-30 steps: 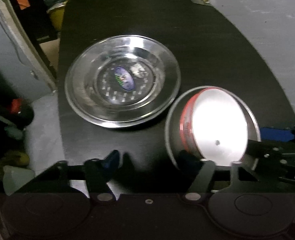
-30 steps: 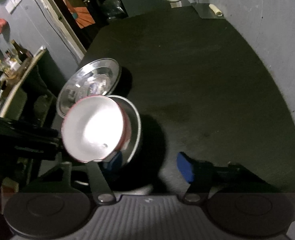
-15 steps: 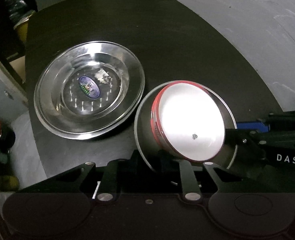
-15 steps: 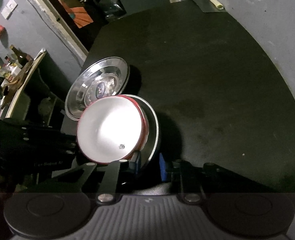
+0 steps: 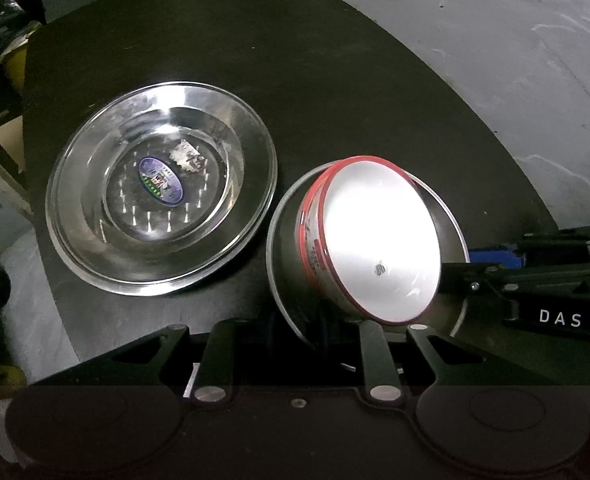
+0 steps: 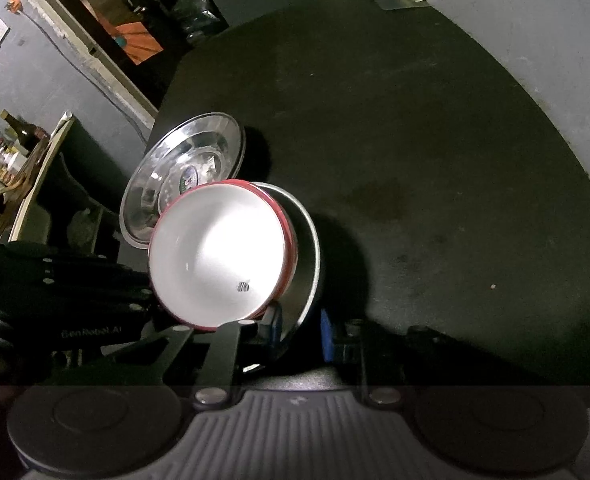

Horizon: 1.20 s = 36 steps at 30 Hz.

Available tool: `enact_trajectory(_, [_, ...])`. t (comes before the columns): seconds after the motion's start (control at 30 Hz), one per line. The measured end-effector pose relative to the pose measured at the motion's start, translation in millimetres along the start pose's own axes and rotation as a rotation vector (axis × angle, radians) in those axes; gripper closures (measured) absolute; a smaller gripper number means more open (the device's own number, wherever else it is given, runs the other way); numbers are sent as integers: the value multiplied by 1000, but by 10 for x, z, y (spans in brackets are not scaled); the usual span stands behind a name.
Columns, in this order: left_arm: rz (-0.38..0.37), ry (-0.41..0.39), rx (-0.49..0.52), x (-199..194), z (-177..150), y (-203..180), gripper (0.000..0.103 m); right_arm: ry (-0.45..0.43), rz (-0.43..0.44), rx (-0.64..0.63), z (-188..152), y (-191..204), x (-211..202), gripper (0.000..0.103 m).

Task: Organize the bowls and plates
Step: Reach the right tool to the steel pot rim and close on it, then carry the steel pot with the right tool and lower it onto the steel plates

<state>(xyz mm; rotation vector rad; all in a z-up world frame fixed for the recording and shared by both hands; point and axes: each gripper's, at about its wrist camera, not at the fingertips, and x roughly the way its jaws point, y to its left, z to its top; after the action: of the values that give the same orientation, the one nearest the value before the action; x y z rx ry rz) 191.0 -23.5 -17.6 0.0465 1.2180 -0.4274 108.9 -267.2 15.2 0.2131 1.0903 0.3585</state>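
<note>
Two bowls, nested and tilted: red bowl (image 5: 375, 240) with white inside, sitting in steel bowl (image 6: 309, 248), at 5 o'clock on black table (image 5: 335, 80). One steel plate (image 5: 161, 188) at 9 o'clock, flat, holding only a sticker. Right gripper (image 6: 299, 330) clamped on steel bowl's rim. Left gripper (image 5: 295, 332) pinching the bowls' near edge.

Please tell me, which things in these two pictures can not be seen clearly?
- Left wrist view: left gripper fingertips, hidden behind the steel bowl.
- Both views: red bowl interior, glare whitens it.
- Right wrist view: steel plate near rim, covered by the red bowl.
- Plate sticker: print too small.
</note>
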Motion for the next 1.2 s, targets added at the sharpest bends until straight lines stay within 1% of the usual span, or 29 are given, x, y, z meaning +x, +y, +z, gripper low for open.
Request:
enact_trajectory(0.13, [-28,5,17,4,21,5,81,-26,-8,21,-40,-29,-69,80])
enact_trajectory(0.37, [-71,-21,66,-27,107,-31,81,-91,-36,53,-72,-35,-214,80])
enact_trajectory(0.5, [-100,-44,72,-76,171,-25,81,-140,-40,70,-53,-26,-297,80])
enact_trajectory(0.63, [-112,-74,66,-143,225,29,81,-180,-36,69,5,15,-331,80])
enact_trajectory(0.87, [-95,-122,38,-294,240,147,81,-205,-11,32,151,114,-283,80])
enact_trajectory(1.2, [-42,-160,-42,-501,206,411,82,-188,37,-44,364,349,-128,80])
